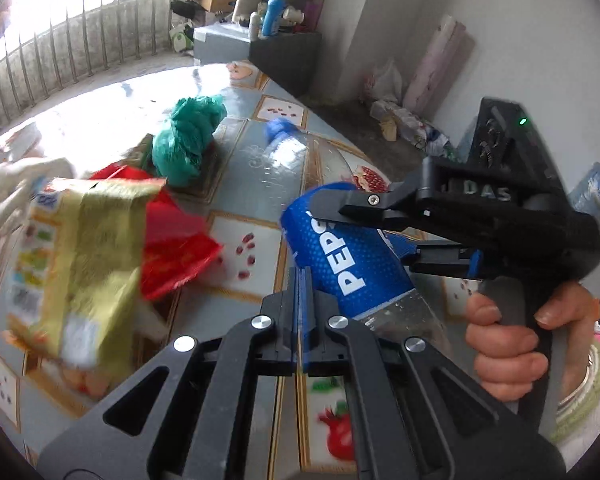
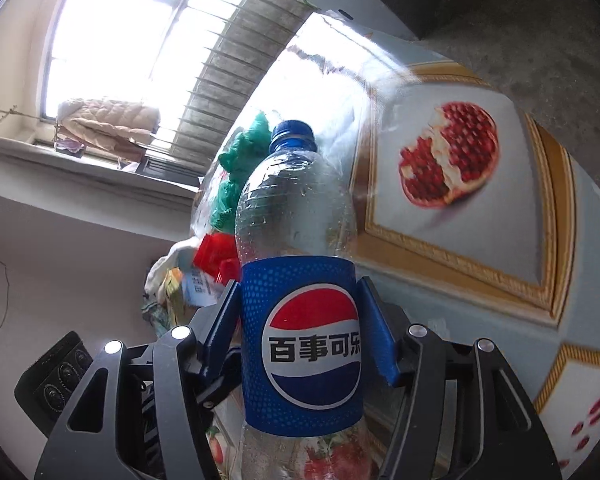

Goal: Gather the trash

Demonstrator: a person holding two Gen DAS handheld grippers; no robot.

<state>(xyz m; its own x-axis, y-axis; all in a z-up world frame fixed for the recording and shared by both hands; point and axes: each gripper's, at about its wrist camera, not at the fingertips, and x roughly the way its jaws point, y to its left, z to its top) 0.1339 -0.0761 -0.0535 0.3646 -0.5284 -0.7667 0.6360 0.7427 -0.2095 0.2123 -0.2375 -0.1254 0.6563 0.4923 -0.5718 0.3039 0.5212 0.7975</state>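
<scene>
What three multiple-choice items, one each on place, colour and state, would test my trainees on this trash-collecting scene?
1. Where is the green plastic bag?
A. on the tabletop
B. on the floor
C. in the left hand-held gripper

2. What colour is the Pepsi bottle's cap?
A. red
B. blue
C. white

3. What is the right hand-held gripper doing?
A. gripping the bottle
B. hanging open, empty
C. holding the carton

Key: A, the green plastic bag lies on the tabletop; B, the cap is blue; A, the right hand-held gripper clamps the Pepsi bottle at its label.

Fruit-print table [image 1: 236, 240]: green bag [image 1: 188, 140], red wrapper [image 1: 176, 248].
</scene>
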